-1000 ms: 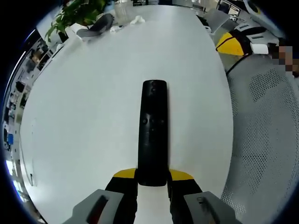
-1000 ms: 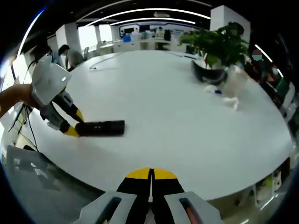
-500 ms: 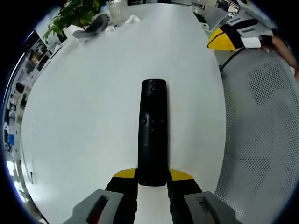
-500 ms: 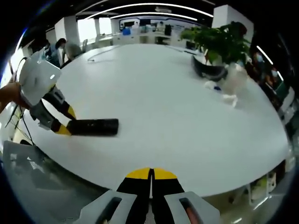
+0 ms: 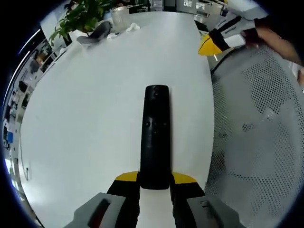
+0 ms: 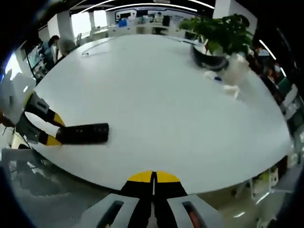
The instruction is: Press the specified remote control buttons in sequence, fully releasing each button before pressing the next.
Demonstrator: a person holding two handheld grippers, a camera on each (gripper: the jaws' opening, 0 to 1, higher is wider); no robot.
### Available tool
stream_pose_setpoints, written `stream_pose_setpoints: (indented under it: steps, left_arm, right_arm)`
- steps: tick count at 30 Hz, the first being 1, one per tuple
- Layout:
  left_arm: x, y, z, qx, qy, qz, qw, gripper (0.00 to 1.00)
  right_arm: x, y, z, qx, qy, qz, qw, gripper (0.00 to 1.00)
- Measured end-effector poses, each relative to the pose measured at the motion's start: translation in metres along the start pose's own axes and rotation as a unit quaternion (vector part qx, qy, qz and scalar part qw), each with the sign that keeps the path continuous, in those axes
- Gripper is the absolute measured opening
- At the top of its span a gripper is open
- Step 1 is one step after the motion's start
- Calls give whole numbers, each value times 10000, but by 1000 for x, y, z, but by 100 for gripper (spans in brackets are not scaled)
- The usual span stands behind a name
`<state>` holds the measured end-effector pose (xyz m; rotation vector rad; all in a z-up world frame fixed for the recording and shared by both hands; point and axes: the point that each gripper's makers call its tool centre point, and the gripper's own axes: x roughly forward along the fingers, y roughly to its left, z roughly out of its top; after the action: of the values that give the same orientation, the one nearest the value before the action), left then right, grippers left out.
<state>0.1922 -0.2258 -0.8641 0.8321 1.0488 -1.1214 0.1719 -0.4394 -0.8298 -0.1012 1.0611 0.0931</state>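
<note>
Closing in since a second ago, the shut right tongs (image 6: 153, 176) are nearing the remote control (image 5: 155, 135), lying lengthwise in the left tongs' (image 5: 155, 183) clamp on the surface (image 5: 95, 95).

Black remote control (image 5: 155, 137), flat on white table (image 5: 85, 118)

A broad white counter (image 5: 95, 95) with a rounded edge carries everything. A black remote (image 5: 155, 137) lies flat on it near that edge, lengthwise in the left gripper view, its near end between the yellow-tipped jaws of the left tool (image 5: 155, 179). At the far side stand a leafy potted plant (image 5: 80, 16), a dark grey object (image 5: 95, 34) beside it, a pale container (image 5: 120, 16) and some small white bits (image 5: 131, 28). The rest of the counter's surface is plain white.
</note>
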Motion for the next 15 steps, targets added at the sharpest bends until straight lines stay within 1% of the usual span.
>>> stream_pose_setpoints:
  steps: [2,4,7,10,13,15]
  left_arm:
    - [-1,-7,-3,19,18,12,10000,24]
    - [-1,-9,-4,-43,-11,52,10000,23]
    - [-3,-14,-6,-191,-109,74,9997,23]
    - [-4,-19,-9,-190,-129,57,9997,24]
    - [-4,-24,-11,-155,-88,17,9998,24]
    - [-5,-27,-12,-86,-60,12,9999,24]
  right_arm:
    - [-1,1,0,-110,14,-99,9999,0]
    - [-1,1,0,-147,4,-102,9998,0]
    - [-4,0,3,-48,-117,-72,9999,0]
    - [-3,1,3,2,-124,-47,9999,0]
    - [-4,1,2,-133,-126,-110,9998,0]
    - [-4,-2,3,-281,-141,-228,9992,0]
